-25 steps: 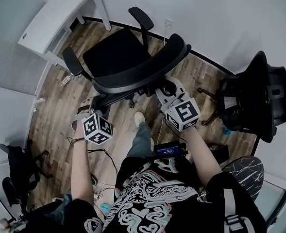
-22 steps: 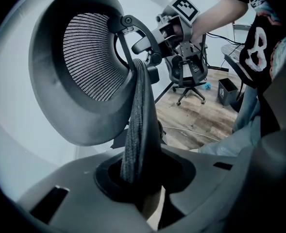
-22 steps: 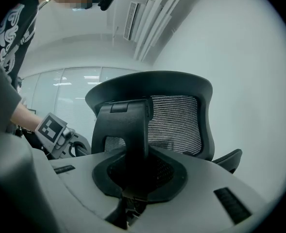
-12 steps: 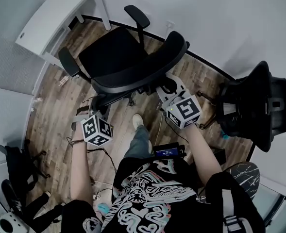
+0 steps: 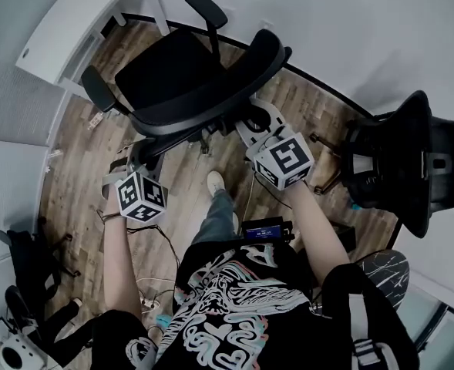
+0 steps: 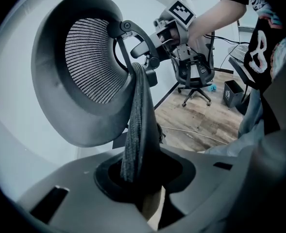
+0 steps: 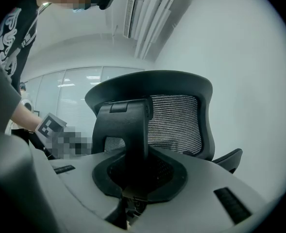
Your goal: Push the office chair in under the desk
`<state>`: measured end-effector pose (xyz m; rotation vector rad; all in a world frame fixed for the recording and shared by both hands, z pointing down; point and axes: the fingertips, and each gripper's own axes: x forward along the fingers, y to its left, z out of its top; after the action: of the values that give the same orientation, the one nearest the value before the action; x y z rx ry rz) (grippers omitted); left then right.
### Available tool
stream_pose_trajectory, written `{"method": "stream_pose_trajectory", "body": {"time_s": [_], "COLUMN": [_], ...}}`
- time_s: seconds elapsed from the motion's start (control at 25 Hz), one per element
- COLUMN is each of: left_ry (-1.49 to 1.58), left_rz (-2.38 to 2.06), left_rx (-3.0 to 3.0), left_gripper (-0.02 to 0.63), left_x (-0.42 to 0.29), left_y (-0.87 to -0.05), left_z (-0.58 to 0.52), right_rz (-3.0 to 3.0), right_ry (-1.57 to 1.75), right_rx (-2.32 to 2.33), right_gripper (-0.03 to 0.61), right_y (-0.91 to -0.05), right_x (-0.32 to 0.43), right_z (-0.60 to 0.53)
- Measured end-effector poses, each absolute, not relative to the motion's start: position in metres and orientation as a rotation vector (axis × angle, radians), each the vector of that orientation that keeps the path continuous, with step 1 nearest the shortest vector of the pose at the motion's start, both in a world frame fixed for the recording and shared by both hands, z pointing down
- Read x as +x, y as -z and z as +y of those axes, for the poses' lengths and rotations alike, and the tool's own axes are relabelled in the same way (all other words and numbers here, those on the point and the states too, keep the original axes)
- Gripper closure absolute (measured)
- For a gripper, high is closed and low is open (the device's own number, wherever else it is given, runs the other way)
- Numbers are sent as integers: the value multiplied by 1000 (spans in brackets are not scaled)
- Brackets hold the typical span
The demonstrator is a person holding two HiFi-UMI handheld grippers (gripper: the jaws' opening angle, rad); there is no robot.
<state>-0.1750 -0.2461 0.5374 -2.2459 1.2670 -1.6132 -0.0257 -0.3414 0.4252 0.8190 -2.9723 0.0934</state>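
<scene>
Office chair (image 5: 173, 75) sits upper centre of frame, backrest (image 5: 211, 92) toward the person. Left gripper (image 5: 136, 159), lower left: fingers clamped on the backrest's edge. Right gripper (image 5: 253, 123): fingers clamped on its rear support bar. White table (image 5: 65, 29) beyond, upper left; seat beside it, not under.

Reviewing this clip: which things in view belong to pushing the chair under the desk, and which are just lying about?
In the job: office chair, white desk, left gripper, right gripper (both clamped on its backrest).
Lying about: second chair, floor cable.
</scene>
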Motion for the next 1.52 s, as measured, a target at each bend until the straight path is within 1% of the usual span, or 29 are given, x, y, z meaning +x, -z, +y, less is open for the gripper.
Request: {"method": "stream_pose_trajectory", "body": {"time_s": [0.64, 1.08, 1.52], "left_ry": [1626, 1618, 1612], "left_rz": [1292, 1313, 1330], "left_rx": [-2237, -2216, -2201], "left_gripper": [494, 494, 494], "left_x": [-194, -228, -244], "left_y": [-539, -537, -537], "left_z": [-276, -303, -321], "right_rz": [-2962, -2973, -2980], "right_ry": [-118, -103, -93], "right_rx": [783, 742, 712], "right_gripper": [511, 511, 511], "right_y": [-430, -427, -428], "right_x": [-48, -83, -101], "right_z": [-376, -405, -424]}}
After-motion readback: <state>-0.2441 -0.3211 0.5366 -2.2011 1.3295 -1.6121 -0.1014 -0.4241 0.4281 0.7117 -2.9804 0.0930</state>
